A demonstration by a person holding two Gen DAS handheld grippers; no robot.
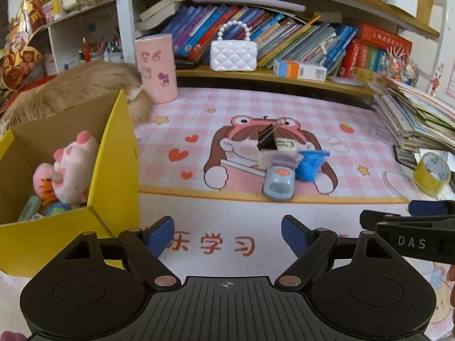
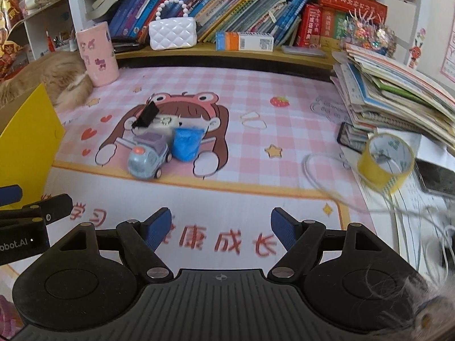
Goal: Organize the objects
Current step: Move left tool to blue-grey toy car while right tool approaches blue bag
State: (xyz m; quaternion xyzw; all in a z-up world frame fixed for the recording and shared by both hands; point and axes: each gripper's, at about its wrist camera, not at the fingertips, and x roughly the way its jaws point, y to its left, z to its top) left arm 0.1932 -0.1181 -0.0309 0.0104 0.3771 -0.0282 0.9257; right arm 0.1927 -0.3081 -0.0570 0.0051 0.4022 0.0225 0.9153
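Fingers (image 1: 163,234) spread, yellow box (image 1: 113,153) holding plush pig (image 1: 74,170)

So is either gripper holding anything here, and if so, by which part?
Nothing is held. The left gripper and right gripper are both open and empty over the mat, short of the toy car.

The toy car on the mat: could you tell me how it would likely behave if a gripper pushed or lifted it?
The toy car stands on visible wheels, so a push would probably roll it. Its rounded, glossy body looks like hard plastic: likely stiff, light, perhaps slippery. It touches the blue cup, which might get nudged.
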